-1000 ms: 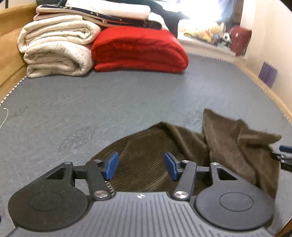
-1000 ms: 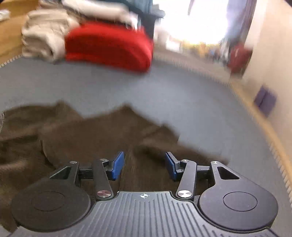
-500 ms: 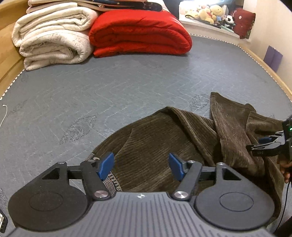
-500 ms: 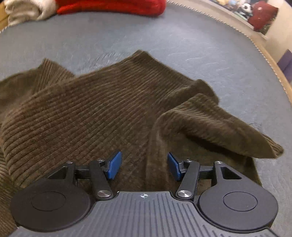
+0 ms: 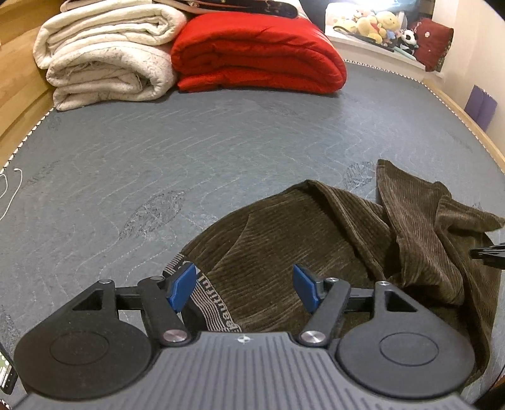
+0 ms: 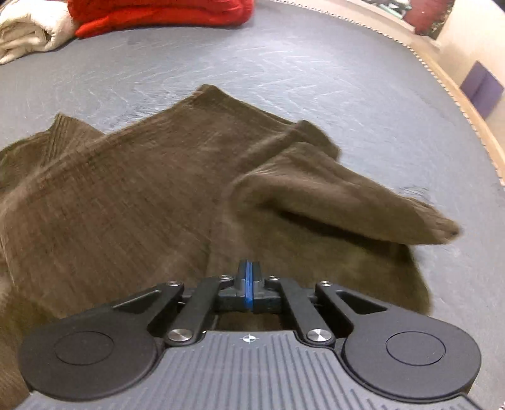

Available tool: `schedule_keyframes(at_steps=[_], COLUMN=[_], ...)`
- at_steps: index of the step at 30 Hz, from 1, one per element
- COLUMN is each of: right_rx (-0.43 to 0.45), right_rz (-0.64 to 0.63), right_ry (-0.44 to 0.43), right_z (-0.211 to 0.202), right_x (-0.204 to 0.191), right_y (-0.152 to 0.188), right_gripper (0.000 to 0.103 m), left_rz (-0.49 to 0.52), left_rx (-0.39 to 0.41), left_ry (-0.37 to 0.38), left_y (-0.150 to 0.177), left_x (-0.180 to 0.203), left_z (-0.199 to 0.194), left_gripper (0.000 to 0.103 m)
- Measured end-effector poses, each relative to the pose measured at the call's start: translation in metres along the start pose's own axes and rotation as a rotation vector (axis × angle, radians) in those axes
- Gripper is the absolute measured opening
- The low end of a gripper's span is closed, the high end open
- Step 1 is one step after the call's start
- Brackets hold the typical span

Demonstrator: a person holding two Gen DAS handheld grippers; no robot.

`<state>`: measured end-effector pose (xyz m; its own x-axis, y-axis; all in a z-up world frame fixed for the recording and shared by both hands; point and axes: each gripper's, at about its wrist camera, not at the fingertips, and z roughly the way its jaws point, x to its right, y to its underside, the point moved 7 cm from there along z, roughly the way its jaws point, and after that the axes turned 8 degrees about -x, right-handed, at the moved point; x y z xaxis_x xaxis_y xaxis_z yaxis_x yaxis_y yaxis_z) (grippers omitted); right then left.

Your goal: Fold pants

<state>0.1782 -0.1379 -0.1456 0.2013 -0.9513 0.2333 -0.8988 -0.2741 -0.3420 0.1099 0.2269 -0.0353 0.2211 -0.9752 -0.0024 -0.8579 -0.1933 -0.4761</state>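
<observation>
Grey quilted mattress (image 5: pixel 195 151) w/ wavy stitch lines, filling most of both views; zigzag-stitched edging along far rim, wooden bed frame (image 5: pixel 19 79) beyond it at left and a pale wood rail (image 5: pixel 467 116) at right. Brown corduroy pants (image 5: pixel 309 239) lying crumpled on near right part of mattress, waistband w/ lettered elastic nearest left-wrist cam, one leg end bunched up and raised at pants' right side. At far end of mattress from pants: rolled cream blanket (image 5: pixel 107 60) at left, folded red duvet (image 5: pixel 258 53) touching it on its right, dark flat item stacked on top, too cropped to ID. Beyond red duvet, a ledge w/ plush toys (image 5: pixel 375 22) and a dark red cushion (image 5: pixel 432 41); purple block (image 5: pixel 481 105) against cream wall, right of mattress. Thin white cord (image 5: pixel 12 189) at mattress's left edge. Left gripper (image 5: pixel 244 288) over pants' waistband, blue pads well apart, having just widened, cloth below but not pinched. Right gripper (image 6: pixel 249 284) over pants' right fold, pads just snapped fully together; can't tell if fabric caught. View there motion-blurred.
</observation>
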Motion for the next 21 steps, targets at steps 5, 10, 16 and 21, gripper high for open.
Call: schedule_keyframes(at_steps=[5,10,16,21], right_rx=[0.003,0.032,0.126,0.105], right_rz=[0.062,0.163,0.173,0.059], right_ry=[0.035,0.002,-0.059,-0.095], right_z=[-0.019,-0.038,-0.053,-0.029], right_x=[0.053,0.101,0.085,0.026], right_y=[0.037,0.071,0.052,0.015], right_gripper=[0.0,0.003,0.045,0.046], left_rz=[0.018,0.036,0.047,0.027], left_rx=[0.009,0.014,-0.008,-0.028], left_ry=[0.009,0.027,0.02,0.044], left_y=[0.007,0.011,0.014,0.012], left_x=[0.009,0.019,0.023,0.022], left_z=[-0.008,-0.012,-0.005,0.0], left_gripper=[0.074,0.076,0.076,0.076])
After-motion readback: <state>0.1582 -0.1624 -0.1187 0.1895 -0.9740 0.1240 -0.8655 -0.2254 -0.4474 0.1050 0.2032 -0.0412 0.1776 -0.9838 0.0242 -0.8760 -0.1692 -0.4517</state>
